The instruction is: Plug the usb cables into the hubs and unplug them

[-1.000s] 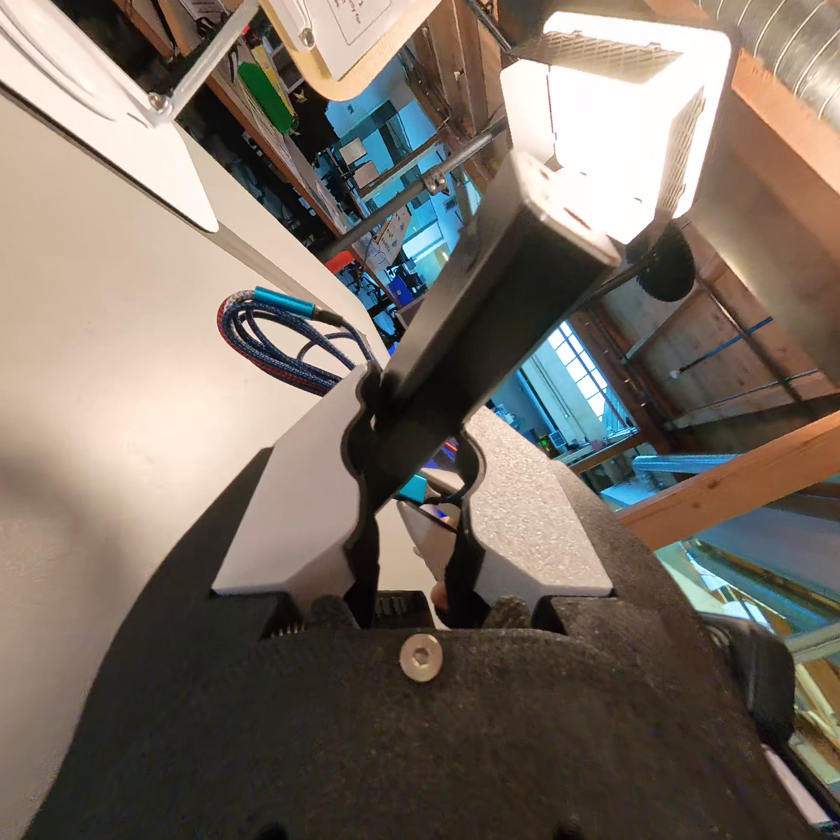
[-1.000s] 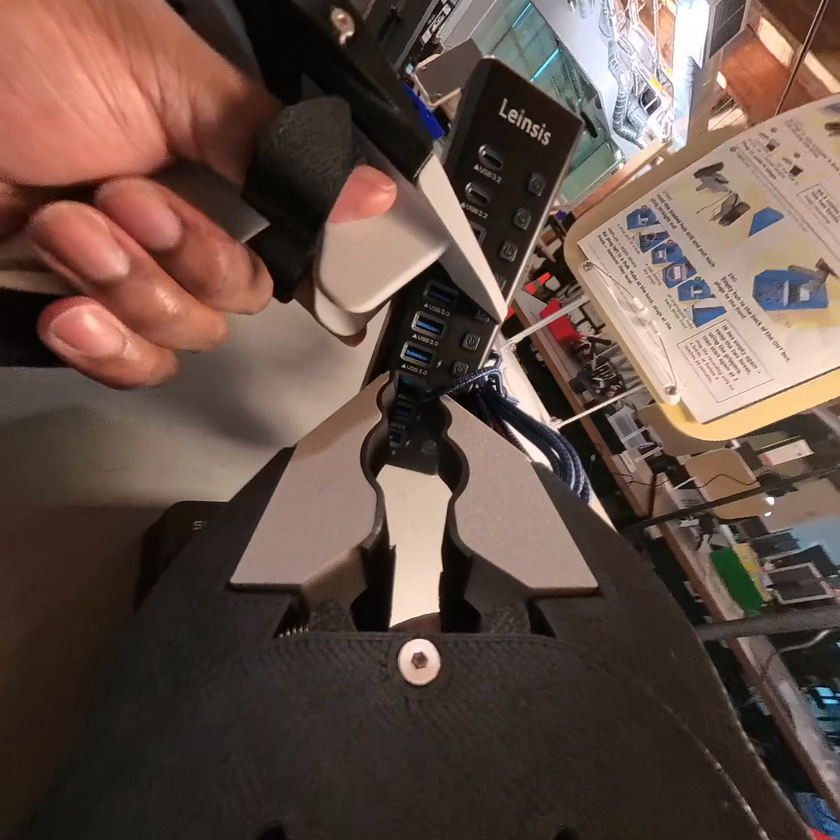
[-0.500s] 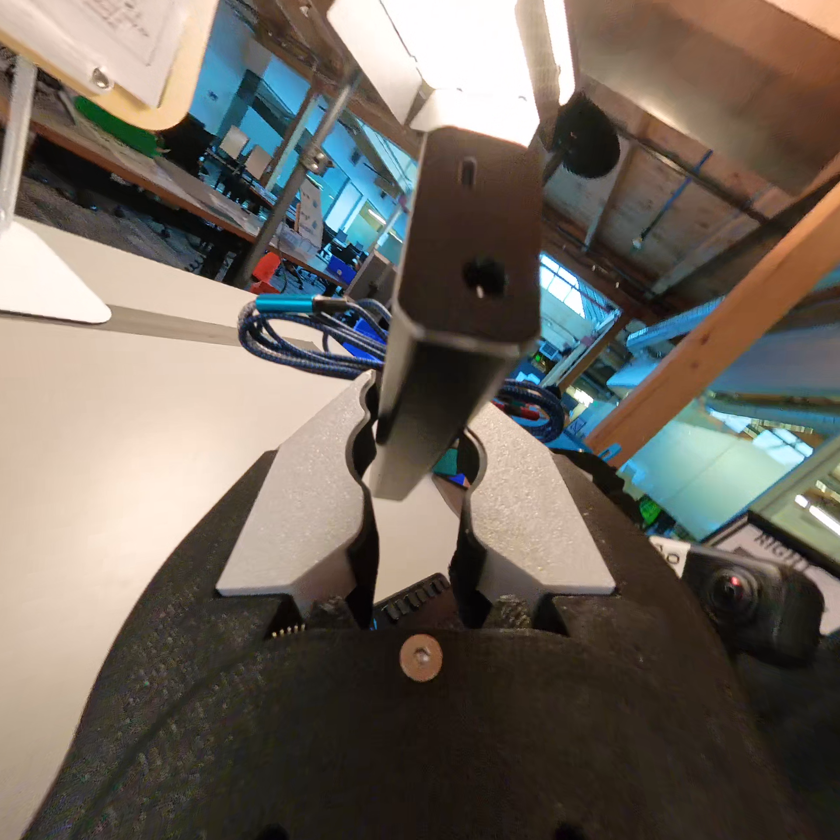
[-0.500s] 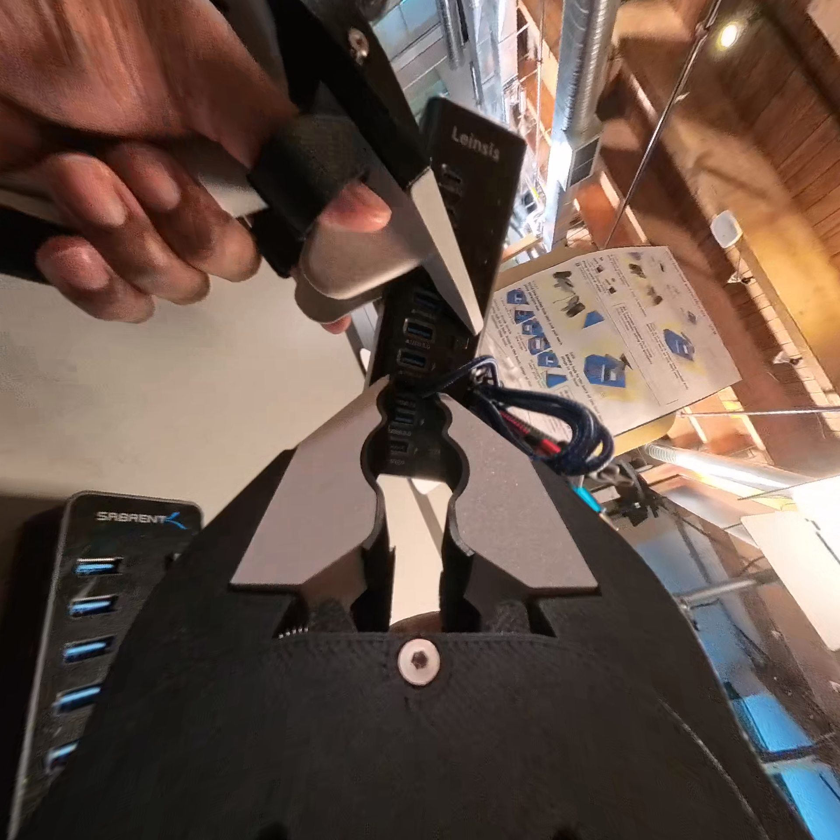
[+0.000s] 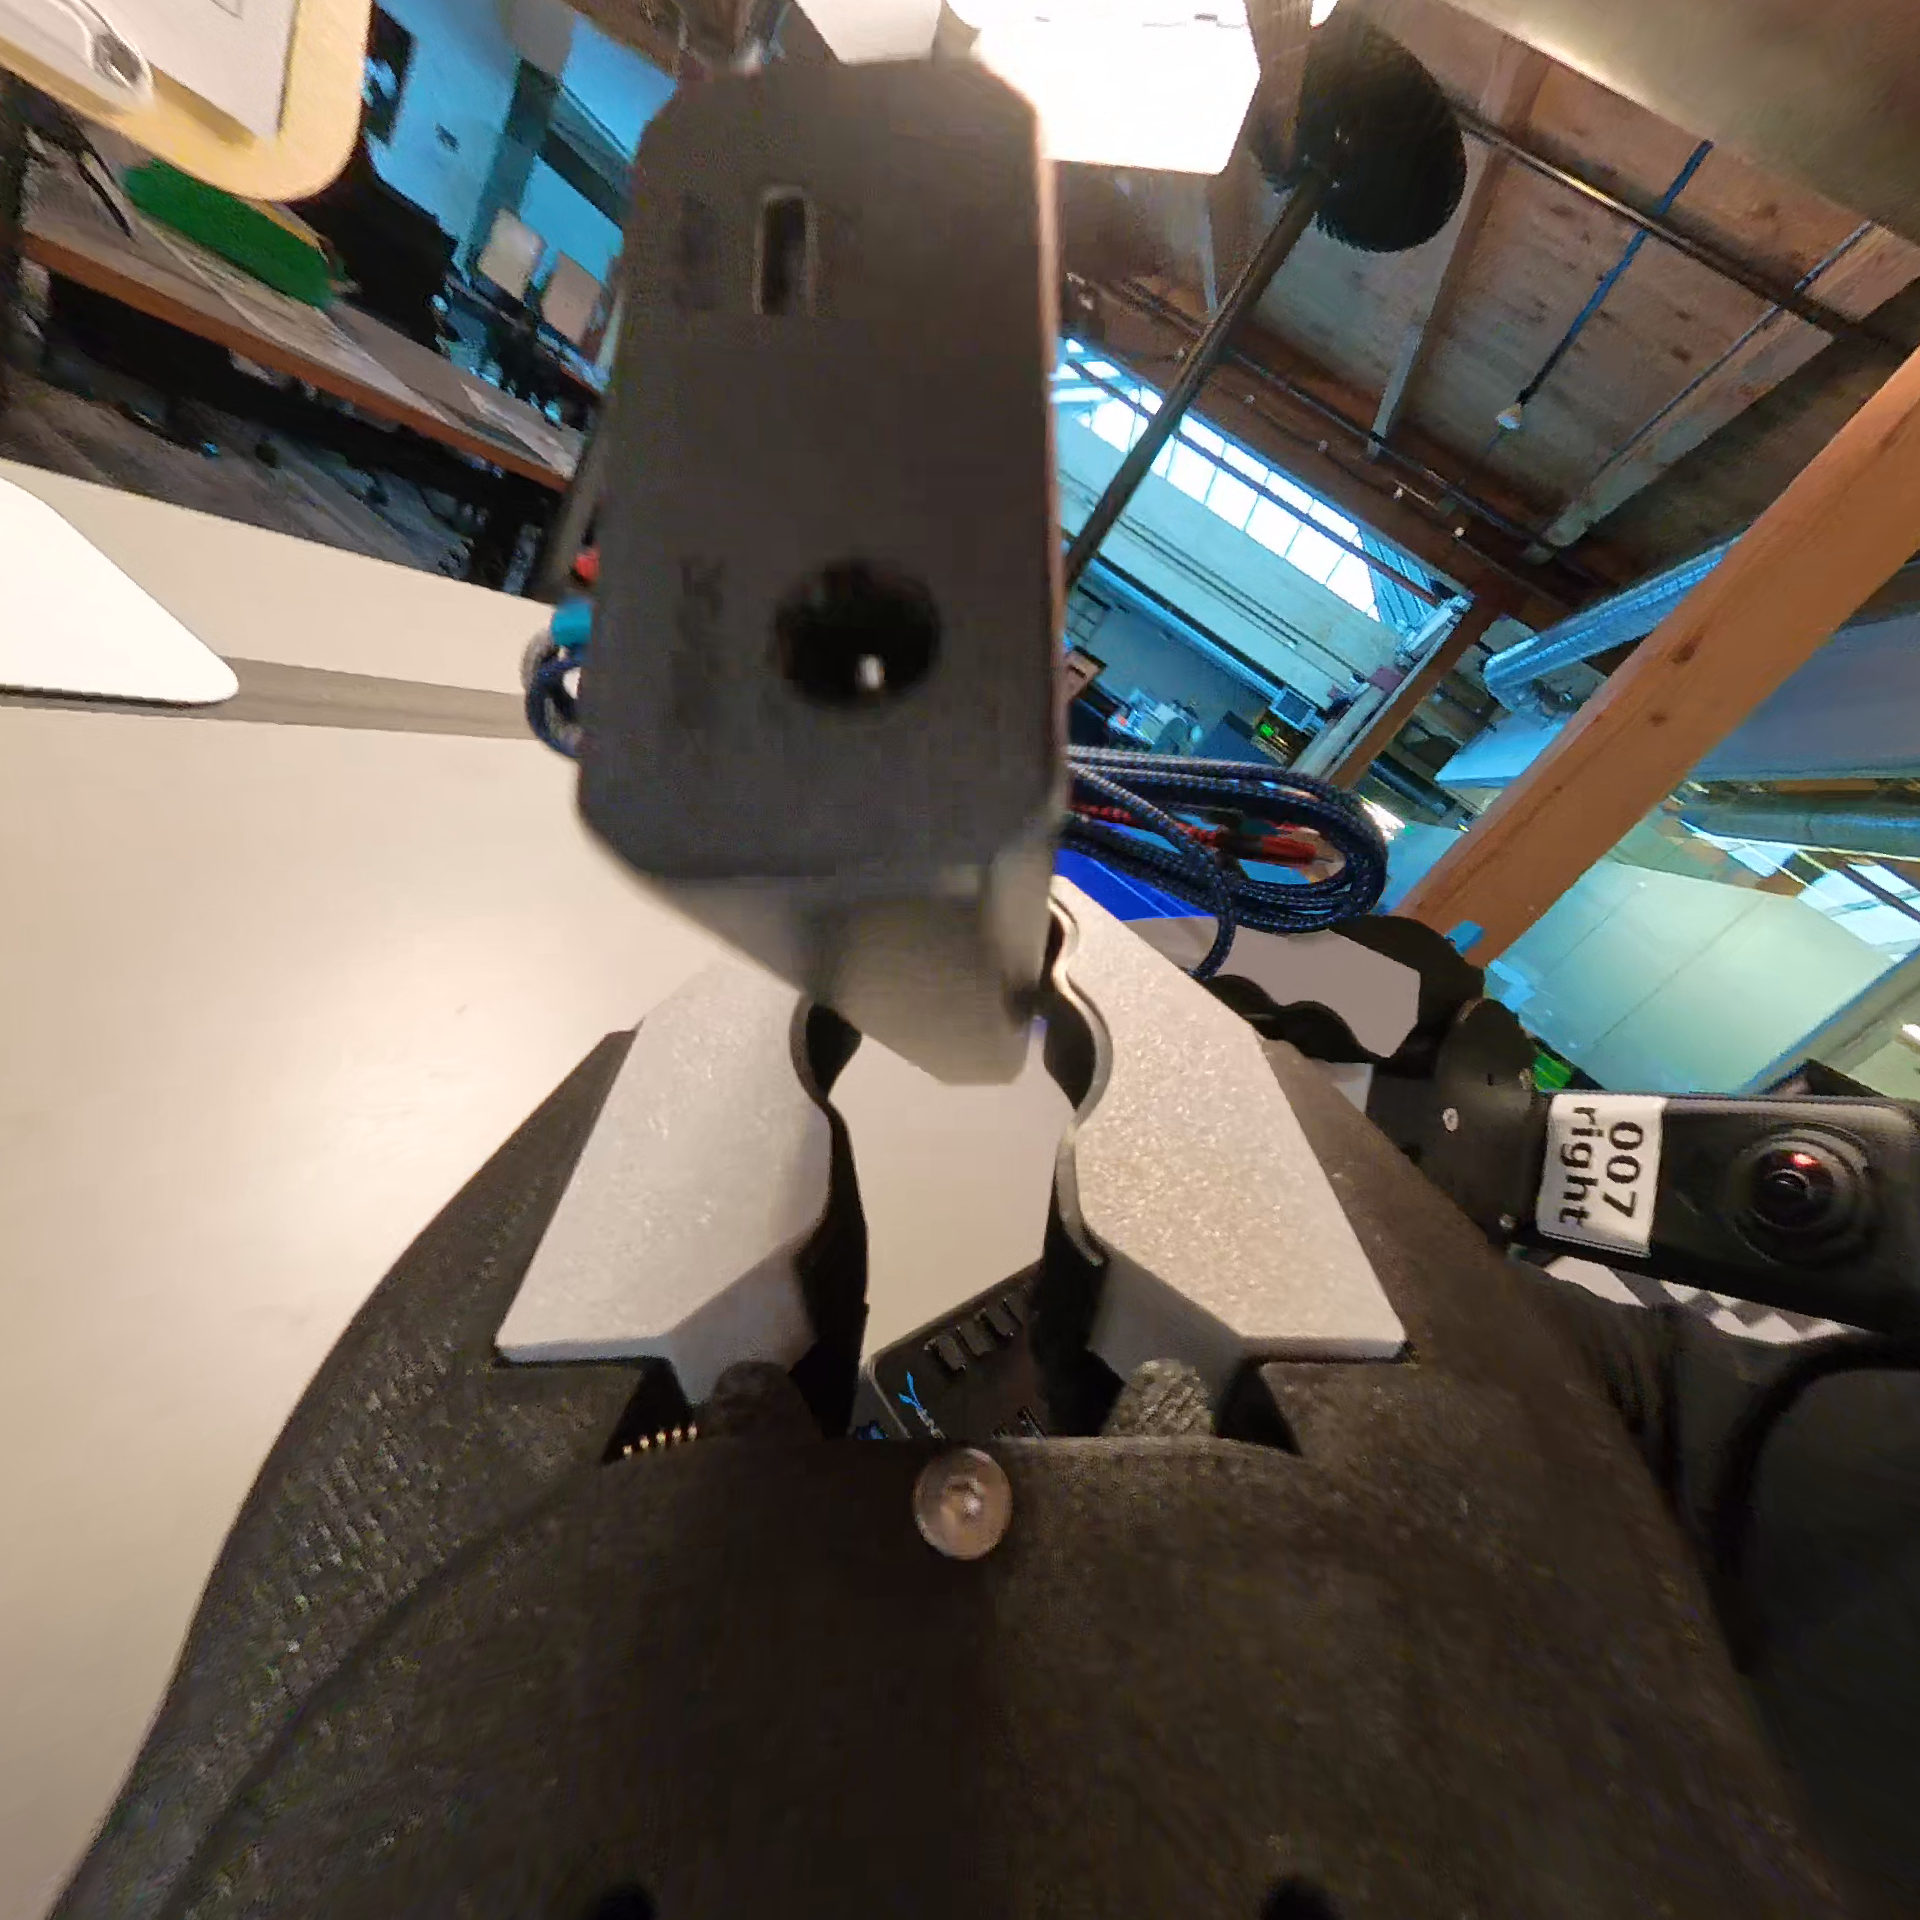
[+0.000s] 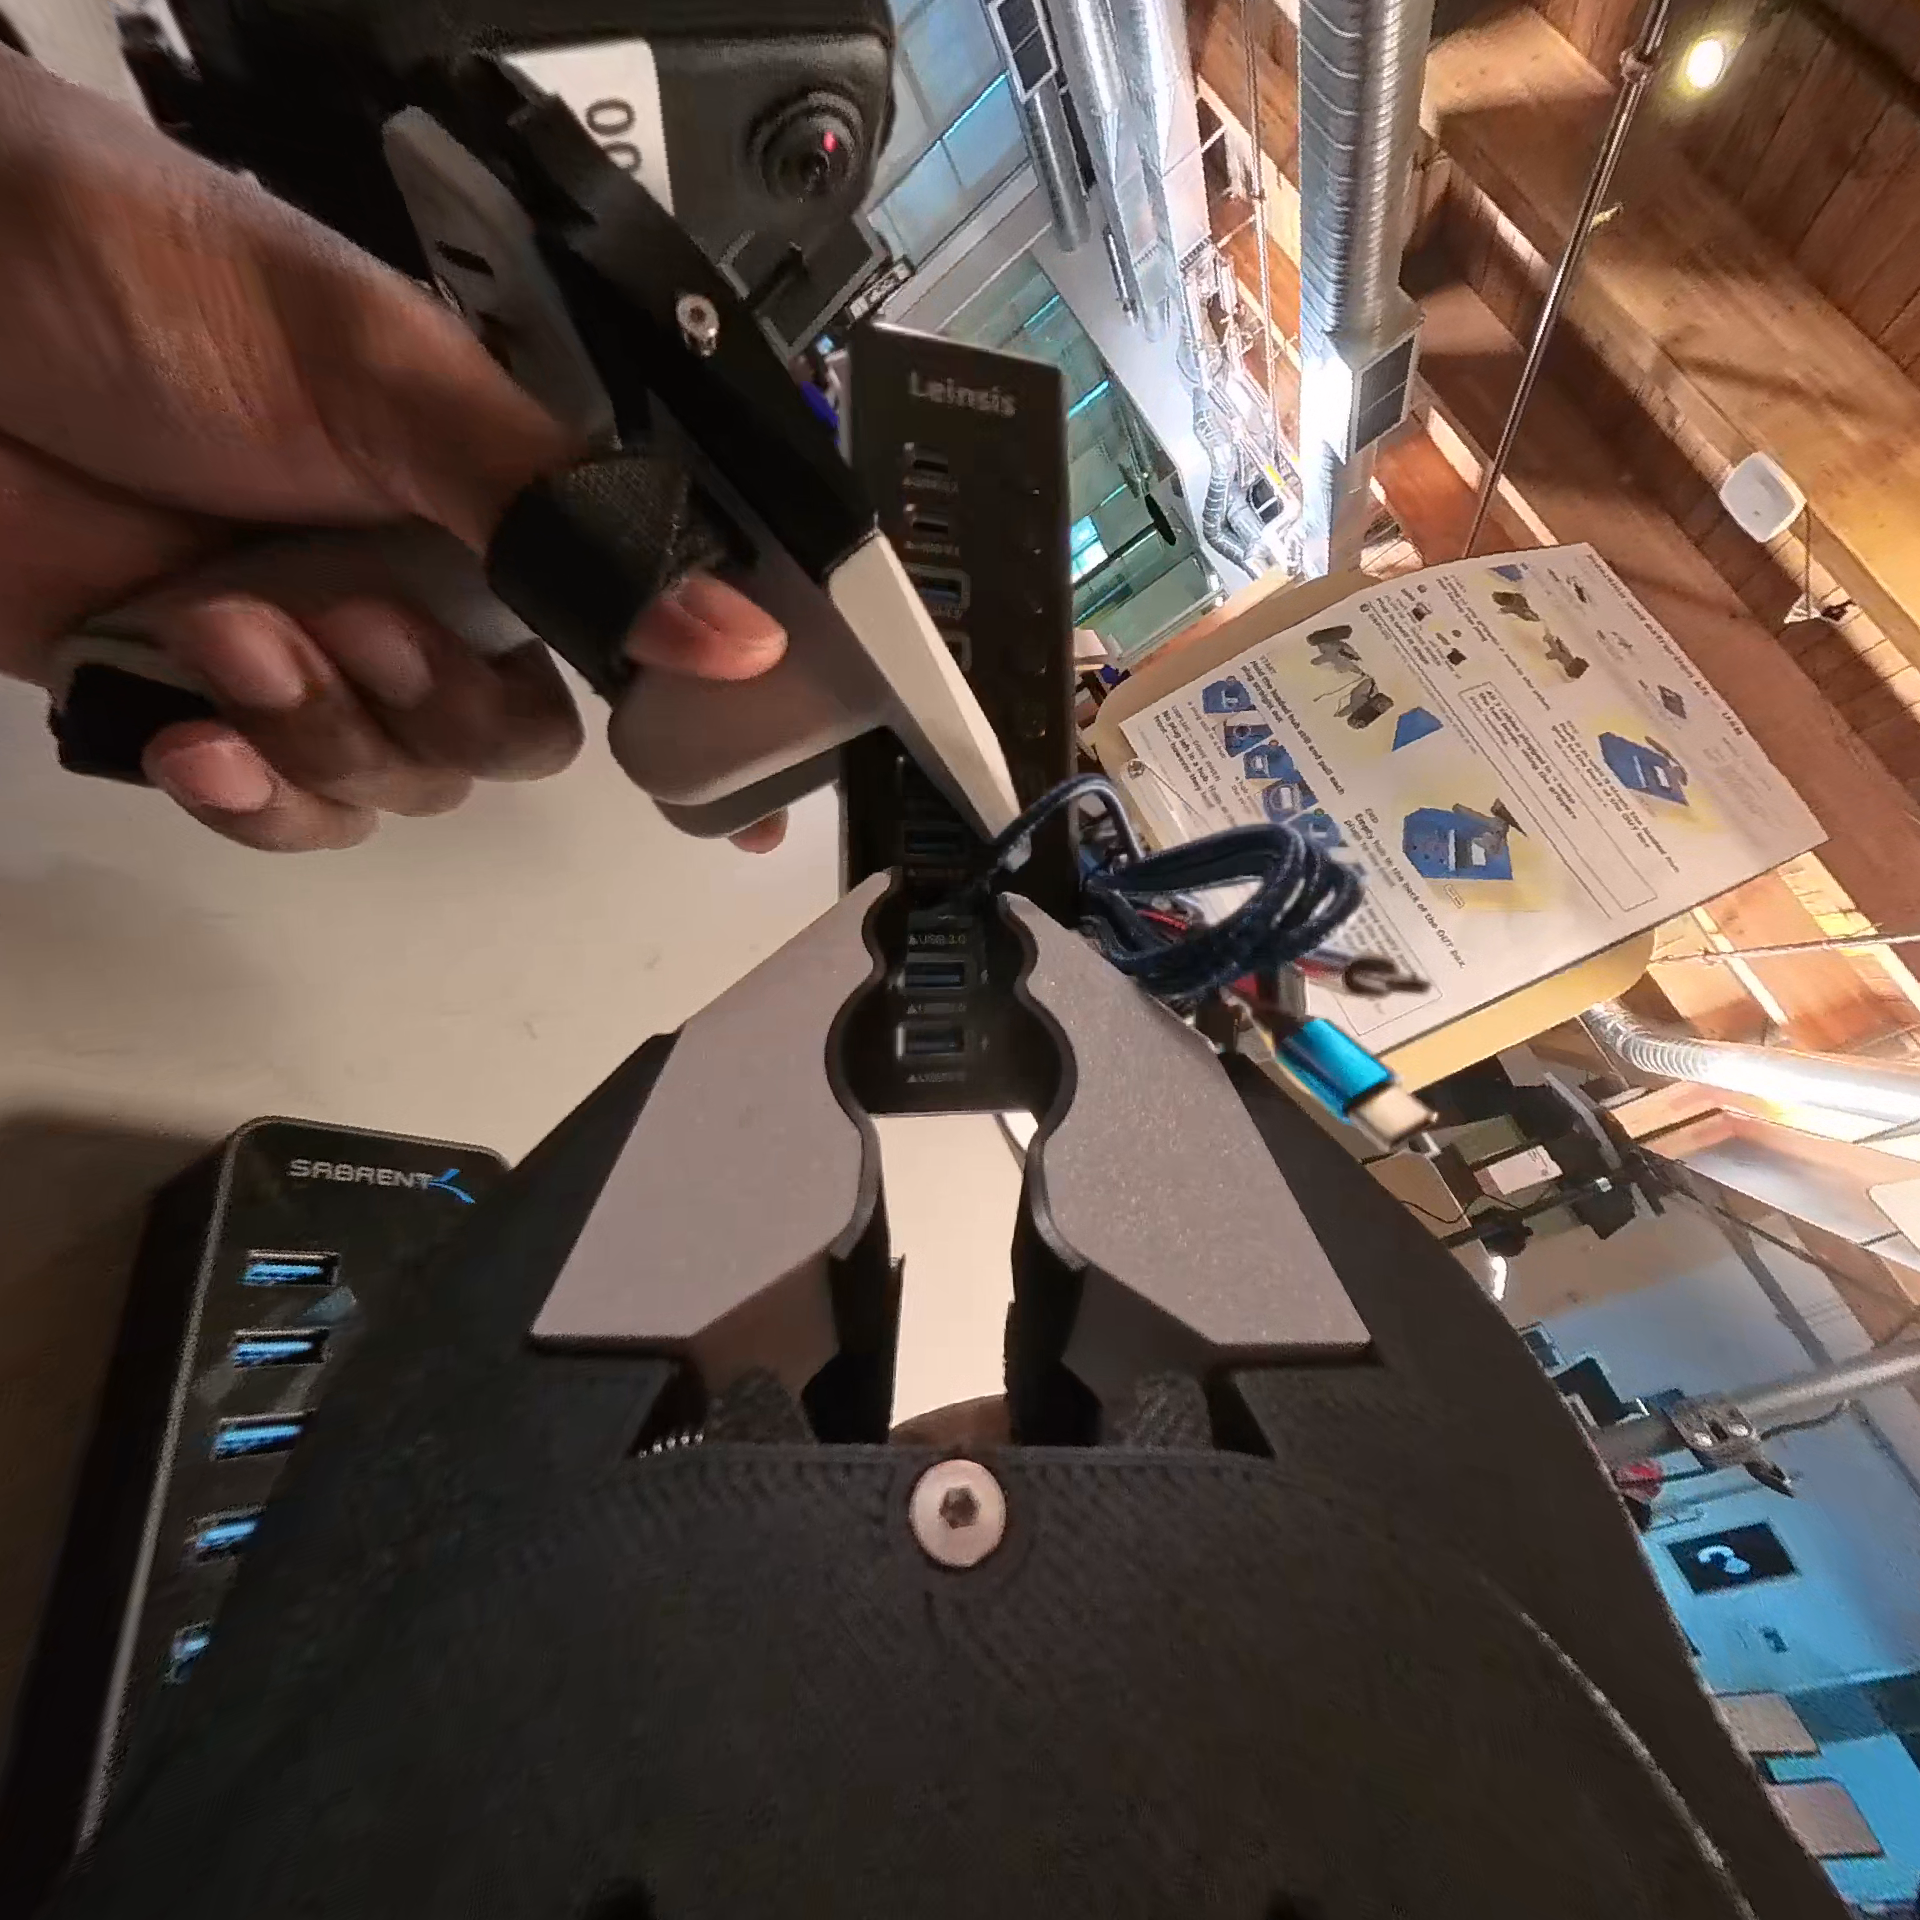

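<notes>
The black hub [image 6: 961, 665] has swung upright, both the left gripper [image 5: 935, 1029] and right gripper [image 6: 940, 914] clenched on it, its braided cable [image 6: 1216, 914] dangling right, a second hub [image 6: 260, 1351] lying near left.

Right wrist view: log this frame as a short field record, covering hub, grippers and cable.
held hub: tall black hub, lifted off the table
right gripper: shut on the hub's lower end
left gripper: shut on the same hub, higher up
cable: blue braided bundle hanging beside the hub
second hub: flat on the table, ports empty
</notes>
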Available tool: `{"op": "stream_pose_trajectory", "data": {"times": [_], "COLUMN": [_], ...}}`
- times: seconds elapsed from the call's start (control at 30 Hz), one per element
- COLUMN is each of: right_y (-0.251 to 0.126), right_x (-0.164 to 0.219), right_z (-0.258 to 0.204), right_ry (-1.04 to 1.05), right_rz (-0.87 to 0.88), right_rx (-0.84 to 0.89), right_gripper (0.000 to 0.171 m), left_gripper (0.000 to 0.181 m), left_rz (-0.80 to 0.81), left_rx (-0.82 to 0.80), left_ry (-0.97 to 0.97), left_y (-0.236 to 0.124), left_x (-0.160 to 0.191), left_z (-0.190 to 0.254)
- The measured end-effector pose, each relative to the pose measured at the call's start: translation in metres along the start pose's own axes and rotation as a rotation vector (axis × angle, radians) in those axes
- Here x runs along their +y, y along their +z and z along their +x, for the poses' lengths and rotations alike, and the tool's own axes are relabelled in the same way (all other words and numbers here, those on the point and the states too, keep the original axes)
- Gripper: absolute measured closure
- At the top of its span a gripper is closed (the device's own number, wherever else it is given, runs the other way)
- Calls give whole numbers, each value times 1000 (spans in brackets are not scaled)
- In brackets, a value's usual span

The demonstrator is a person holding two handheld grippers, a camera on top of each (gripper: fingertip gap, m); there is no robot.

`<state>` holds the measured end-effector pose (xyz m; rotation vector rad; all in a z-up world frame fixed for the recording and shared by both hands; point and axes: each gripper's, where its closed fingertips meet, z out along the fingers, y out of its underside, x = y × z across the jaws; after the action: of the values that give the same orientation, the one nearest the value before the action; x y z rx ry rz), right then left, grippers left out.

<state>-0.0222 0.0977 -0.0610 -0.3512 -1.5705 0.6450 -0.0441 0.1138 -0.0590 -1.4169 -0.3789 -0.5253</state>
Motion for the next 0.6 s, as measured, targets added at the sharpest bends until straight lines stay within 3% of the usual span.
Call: {"op": "stream_pose_trajectory", "data": {"times": [0.23,0.4,0.5,0.6], "right_y": [-1,-4,-4,-3], "right_x": [-2,-5,-4,-1], "right_z": [-7,-5,-4,-8], "right_ry": [32,170,217,135], "right_rz": [27,66,67,50], "right_rx": [-53,-113,-135,-106], "right_gripper": [158,157,156,156], "left_gripper": [152,152,152,150], "left_rz": [19,27,30,36], "left_rx": [45,135,113,63], "left_ry": [-157,-312,-288,-235], "left_y": [-1,-1,-1,-2], "left_x": [3,5,4,2], "left_z": [-4,1,2,1]}}
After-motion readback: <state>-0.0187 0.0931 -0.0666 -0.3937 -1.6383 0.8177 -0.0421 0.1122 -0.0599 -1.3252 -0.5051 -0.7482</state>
